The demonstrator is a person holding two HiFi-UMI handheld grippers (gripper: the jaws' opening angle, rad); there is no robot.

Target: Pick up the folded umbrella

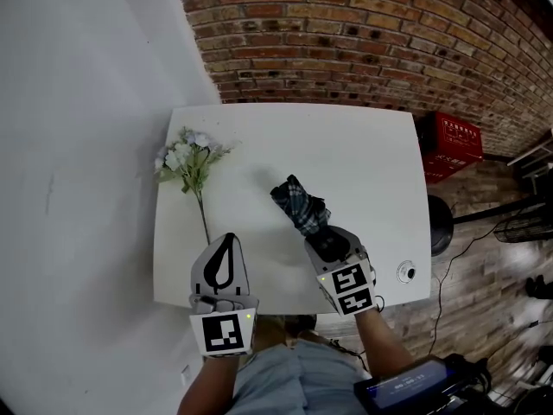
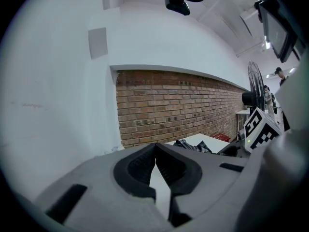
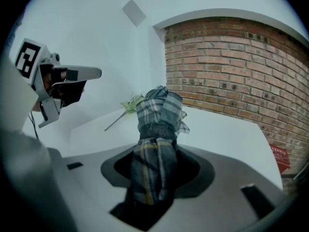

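Plaid folded umbrella sits clamped in the right tool, apparently above the table.

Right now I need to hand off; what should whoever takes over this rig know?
Left gripper: jaws shut, empty, above the table's near edge.
Right gripper: jaws shut on the plaid folded umbrella, held by one end, the rest pointing out over the white table.
Done: umbrella grasped, seemingly off the tabletop.
Left: confirm it hangs clear; hold steady.
Flower sprig lies at the table's left.
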